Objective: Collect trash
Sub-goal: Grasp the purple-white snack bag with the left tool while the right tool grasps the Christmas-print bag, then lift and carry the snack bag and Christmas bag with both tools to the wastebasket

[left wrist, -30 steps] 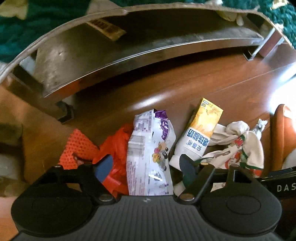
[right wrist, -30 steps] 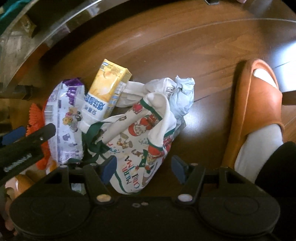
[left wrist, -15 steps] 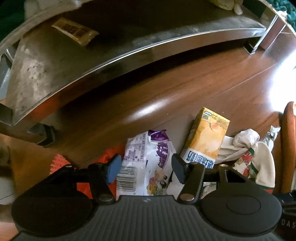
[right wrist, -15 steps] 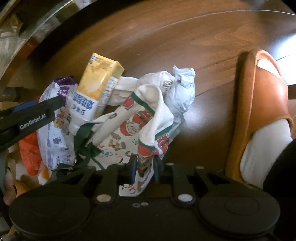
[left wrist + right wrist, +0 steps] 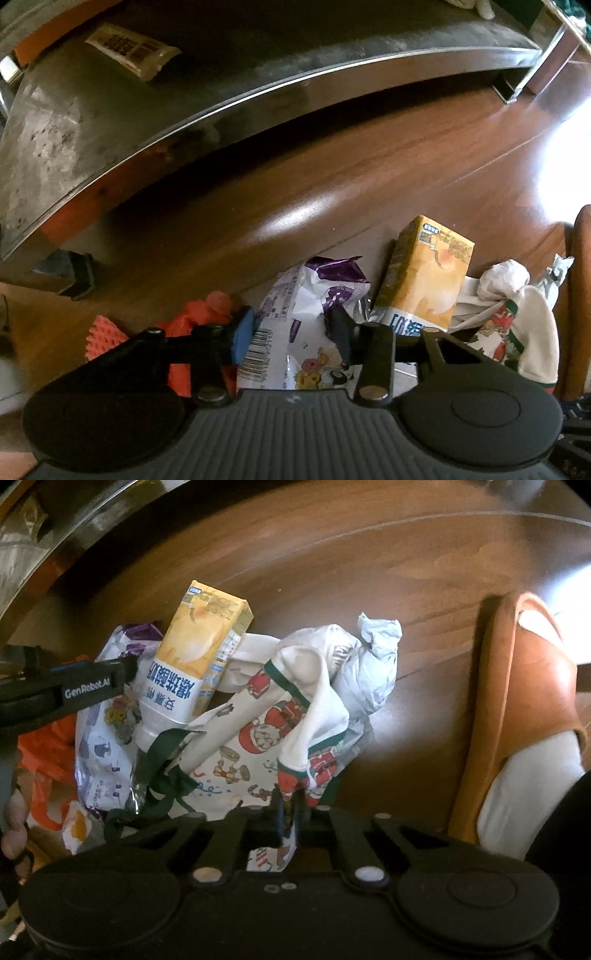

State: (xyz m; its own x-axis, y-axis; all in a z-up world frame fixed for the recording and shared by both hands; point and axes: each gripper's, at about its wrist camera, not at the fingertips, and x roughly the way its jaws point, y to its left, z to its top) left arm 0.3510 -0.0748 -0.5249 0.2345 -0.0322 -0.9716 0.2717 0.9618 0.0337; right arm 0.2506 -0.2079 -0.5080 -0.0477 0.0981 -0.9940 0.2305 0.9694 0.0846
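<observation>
1. Both tools have been narrowed since the earlier frames: the left tool [image 5: 291, 334] has been lowered over the pile on the floor [image 5: 332, 177], and its jaws, wide a second ago, are closing around the purple-and-white snack wrapper [image 5: 306, 325], which lies between them; whether the pads press it yet cannot be told.
2. The right tool [image 5: 290, 814], wide a second ago, is now pinched on the rim of the Christmas-print bag [image 5: 258, 738], and a fold of cloth is seen clamped between the pads.
3. Step in hand, as judged: the bag is being held by the right tool while a piece of trash is being gripped by the left for loading.
4. Next move, as judged: the left grip should be finished, the wrapper lifted clear of the yellow drink carton [image 5: 199, 653] leaning on it, and the bag mouth pulled open; the thin foil could slip.
5. Task things are all on the floor, bunched together: wrapper, carton, orange plastic [image 5: 192, 321], crumpled paper [image 5: 373, 672].
6. Writing: "GenRobot.AI" is read on the left tool's arm in the right view; blue Chinese characters are printed on the carton, not transcribed; a barcode is seen on the wrapper; a labelled sachet [image 5: 133, 50] lies on the low shelf [image 5: 258, 59], text too small.
7. An orange slipper [image 5: 528, 701] is seen beside the bag.
</observation>
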